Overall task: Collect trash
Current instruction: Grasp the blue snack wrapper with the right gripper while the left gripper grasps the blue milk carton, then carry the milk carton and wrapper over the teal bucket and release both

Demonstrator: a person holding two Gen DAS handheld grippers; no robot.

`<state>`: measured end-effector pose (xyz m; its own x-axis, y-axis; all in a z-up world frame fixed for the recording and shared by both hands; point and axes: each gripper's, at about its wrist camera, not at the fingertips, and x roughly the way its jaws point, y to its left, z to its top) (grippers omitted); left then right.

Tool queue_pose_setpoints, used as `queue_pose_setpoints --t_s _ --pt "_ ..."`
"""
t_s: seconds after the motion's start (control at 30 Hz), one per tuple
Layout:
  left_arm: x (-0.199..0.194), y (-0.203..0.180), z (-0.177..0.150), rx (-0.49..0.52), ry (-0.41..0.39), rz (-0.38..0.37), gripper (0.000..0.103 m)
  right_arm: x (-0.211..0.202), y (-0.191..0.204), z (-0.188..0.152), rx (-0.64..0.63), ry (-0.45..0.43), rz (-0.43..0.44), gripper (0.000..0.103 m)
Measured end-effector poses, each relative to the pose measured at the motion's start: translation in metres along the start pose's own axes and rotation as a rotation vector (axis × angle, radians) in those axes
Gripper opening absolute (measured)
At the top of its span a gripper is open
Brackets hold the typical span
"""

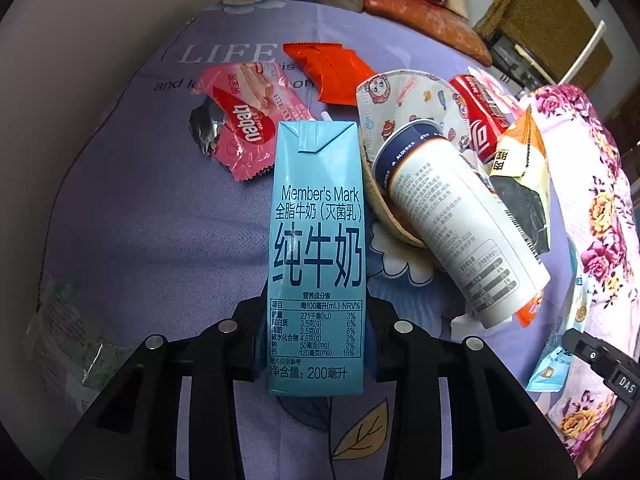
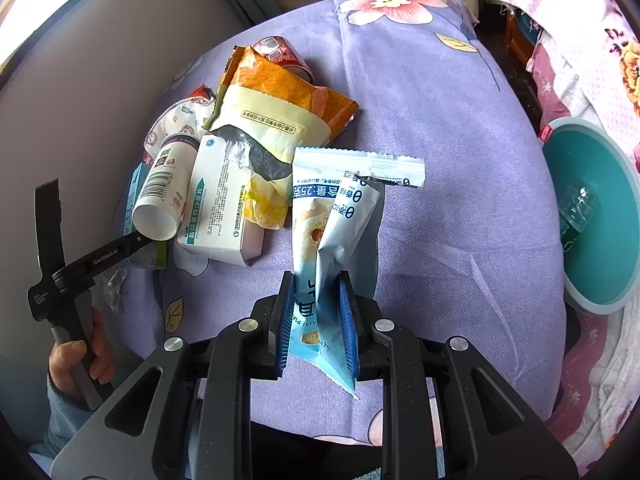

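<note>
My left gripper (image 1: 316,336) is shut on a blue Member's Mark milk carton (image 1: 318,248) and holds it upright above the purple sheet (image 1: 160,220). My right gripper (image 2: 318,320) is shut on a light blue snack wrapper (image 2: 340,208), which stands up between its blue pads (image 2: 348,332). Loose trash lies on the sheet: a pink wafer wrapper (image 1: 248,120), an orange wrapper (image 1: 328,70), a face mask (image 1: 404,96), a white paper cup (image 1: 460,216), a red can (image 1: 480,116) and an orange-and-cream bag (image 2: 276,112). A white medicine box (image 2: 220,208) lies beside the cup.
A teal basin (image 2: 596,216) holding a clear bottle stands at the right edge of the bed. Floral bedding (image 1: 592,208) is piled on the right. A clear plastic wrapper (image 1: 68,336) lies at the left. A grey wall borders the left side.
</note>
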<state>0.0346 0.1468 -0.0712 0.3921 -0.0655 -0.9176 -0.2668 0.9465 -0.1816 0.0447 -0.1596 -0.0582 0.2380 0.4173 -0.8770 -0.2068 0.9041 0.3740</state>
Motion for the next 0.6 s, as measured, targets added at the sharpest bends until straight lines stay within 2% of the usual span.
queue_pose_setpoints --t_s 0.27,0.47,0.6 --pt "-0.007 -0.004 -0.003 -0.008 -0.03 -0.004 0.037 -0.002 -0.004 0.002 0.001 -0.022 -0.009 0.021" --pt "-0.043 0.0 -0.005 -0.024 -0.101 -0.009 0.037 -0.01 -0.011 0.005 0.014 -0.048 -0.002 0.021" --pt "-0.072 -0.011 -0.001 -0.005 -0.148 -0.031 0.037 -0.014 -0.017 0.008 0.026 -0.062 0.014 0.02"
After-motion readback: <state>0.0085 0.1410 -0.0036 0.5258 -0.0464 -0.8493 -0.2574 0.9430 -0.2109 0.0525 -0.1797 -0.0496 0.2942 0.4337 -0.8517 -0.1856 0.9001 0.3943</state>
